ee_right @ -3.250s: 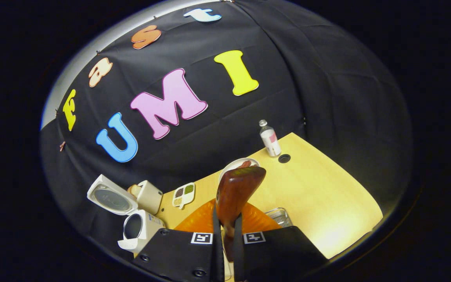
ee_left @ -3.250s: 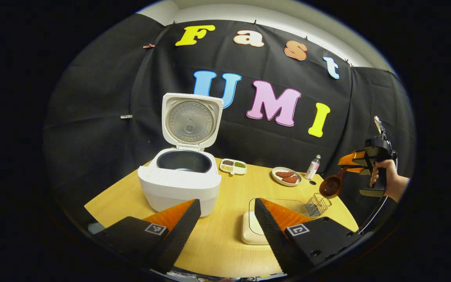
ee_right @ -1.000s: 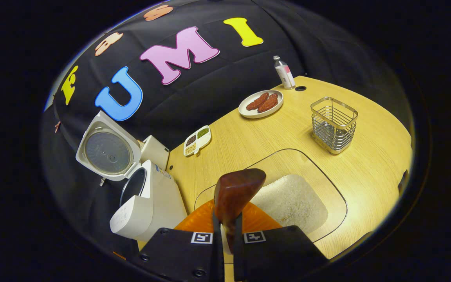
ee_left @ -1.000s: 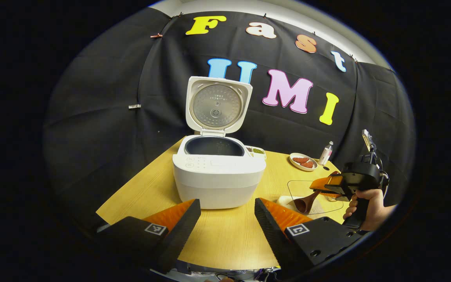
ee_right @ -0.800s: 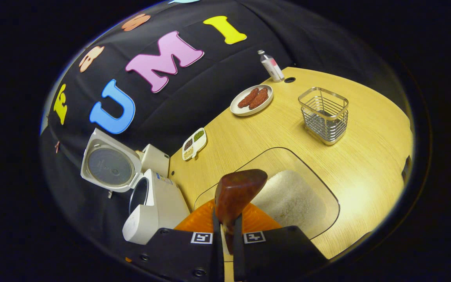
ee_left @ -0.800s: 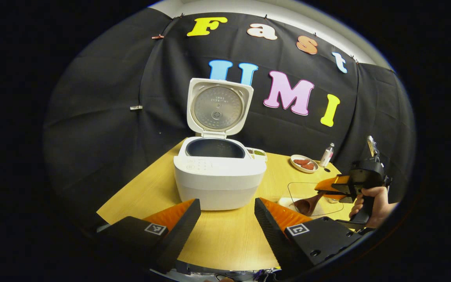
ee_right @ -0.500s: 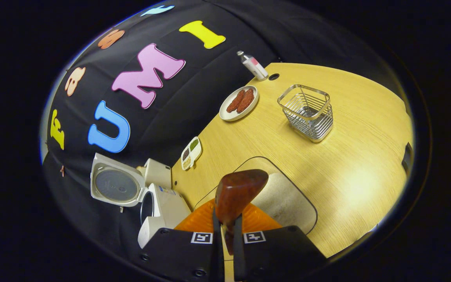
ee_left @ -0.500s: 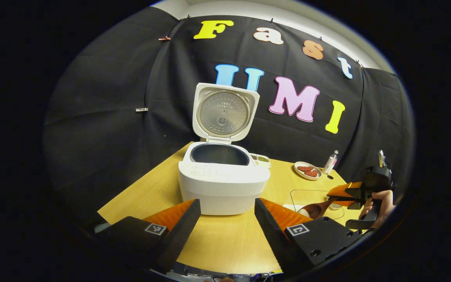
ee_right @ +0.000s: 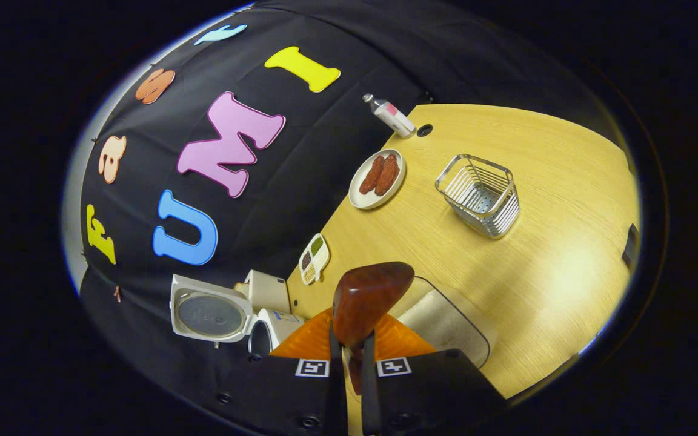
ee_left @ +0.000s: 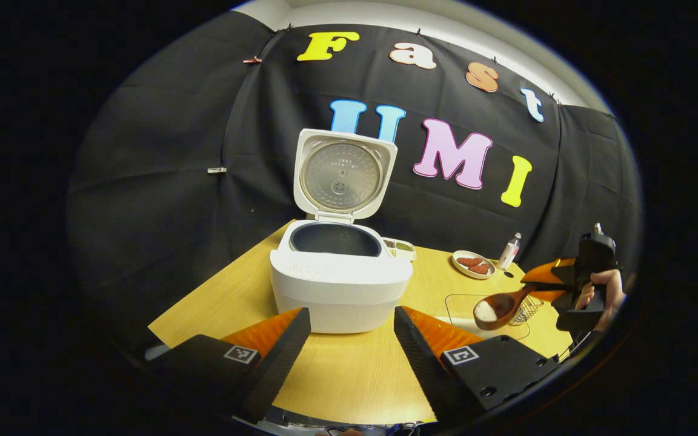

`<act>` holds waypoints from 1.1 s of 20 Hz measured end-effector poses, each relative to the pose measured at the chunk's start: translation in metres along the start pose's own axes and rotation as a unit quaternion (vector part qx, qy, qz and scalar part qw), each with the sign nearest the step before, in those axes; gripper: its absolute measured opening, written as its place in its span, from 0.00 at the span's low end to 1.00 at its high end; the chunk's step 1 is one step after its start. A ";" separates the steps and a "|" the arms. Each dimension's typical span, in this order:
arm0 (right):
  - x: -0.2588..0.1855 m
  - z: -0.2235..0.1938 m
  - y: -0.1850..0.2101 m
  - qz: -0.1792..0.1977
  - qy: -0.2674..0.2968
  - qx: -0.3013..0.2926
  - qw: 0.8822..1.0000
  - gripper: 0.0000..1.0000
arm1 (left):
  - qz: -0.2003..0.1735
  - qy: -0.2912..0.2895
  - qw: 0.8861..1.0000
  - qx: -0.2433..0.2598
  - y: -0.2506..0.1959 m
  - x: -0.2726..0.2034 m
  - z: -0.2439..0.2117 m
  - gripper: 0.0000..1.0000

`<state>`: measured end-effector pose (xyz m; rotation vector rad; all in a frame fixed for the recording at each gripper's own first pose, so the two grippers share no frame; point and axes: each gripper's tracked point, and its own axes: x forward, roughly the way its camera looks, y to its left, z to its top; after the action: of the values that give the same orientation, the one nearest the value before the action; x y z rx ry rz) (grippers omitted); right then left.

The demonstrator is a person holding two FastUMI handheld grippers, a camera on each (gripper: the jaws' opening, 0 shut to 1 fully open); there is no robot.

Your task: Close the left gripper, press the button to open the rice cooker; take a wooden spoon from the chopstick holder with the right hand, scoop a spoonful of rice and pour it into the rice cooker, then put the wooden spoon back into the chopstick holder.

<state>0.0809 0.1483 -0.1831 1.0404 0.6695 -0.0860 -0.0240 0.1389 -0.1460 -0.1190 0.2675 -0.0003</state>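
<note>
Left gripper (ee_left: 352,339) at bottom centre of left gripper view, jaws wide apart, holding nothing, hovering above table (ee_left: 349,375) edge w/ the rice cooker (ee_left: 340,284) straight ahead, mid frame. Cooker lid (ee_left: 343,175) stands upright, fully open, dark inner pot (ee_left: 335,239) visible, can't tell if anything in it. Right gripper (ee_left: 543,286) at right edge of same view, held by a hand (ee_left: 603,297), fingers clamped tight on handle of wooden spoon (ee_left: 497,307); spoon bowl faces up w/ a small white heap of rice (ee_left: 486,311) in it, up in the air above the clear rice tray (ee_left: 459,303), well right of cooker. In right gripper view the spoon (ee_right: 366,300) sticks up from bottom centre between the closed fingers, back of bowl toward cam; tray w/ rice (ee_right: 440,321) just right of it, wire chopstick holder (ee_right: 480,195) upper right on table, apart from tray. Plate of sausages (ee_right: 378,174) and small bottle (ee_right: 389,115) further back near the wall, divided dish (ee_right: 314,258) between plate and cooker (ee_right: 228,312) at lower left
</note>
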 end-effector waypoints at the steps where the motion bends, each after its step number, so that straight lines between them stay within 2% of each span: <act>1: 0.002 0.003 0.008 0.005 -0.001 -0.005 1.000 0.14 | 0.002 0.000 1.000 0.000 0.001 -0.001 -0.002 0.95; 5: 0.008 0.009 0.051 0.031 -0.001 -0.021 0.999 0.14 | 0.009 -0.003 1.000 -0.009 0.011 -0.009 -0.005 0.95; 9: 0.016 0.012 0.097 0.062 -0.005 -0.032 0.998 0.14 | 0.032 -0.007 0.999 -0.006 0.032 -0.017 -0.001 0.95; 15: 0.038 -0.008 0.159 0.098 0.013 -0.019 0.995 0.14 | 0.057 -0.017 0.998 -0.008 0.065 -0.027 0.006 0.95; 22: 0.061 -0.041 0.216 0.128 0.039 -0.038 0.990 0.14 | 0.085 -0.014 0.996 -0.029 0.093 -0.034 -0.004 0.95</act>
<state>0.1908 0.3092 -0.0643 1.0509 0.6004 0.2028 -0.0595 0.2318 -0.1513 -0.1537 0.2493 0.1791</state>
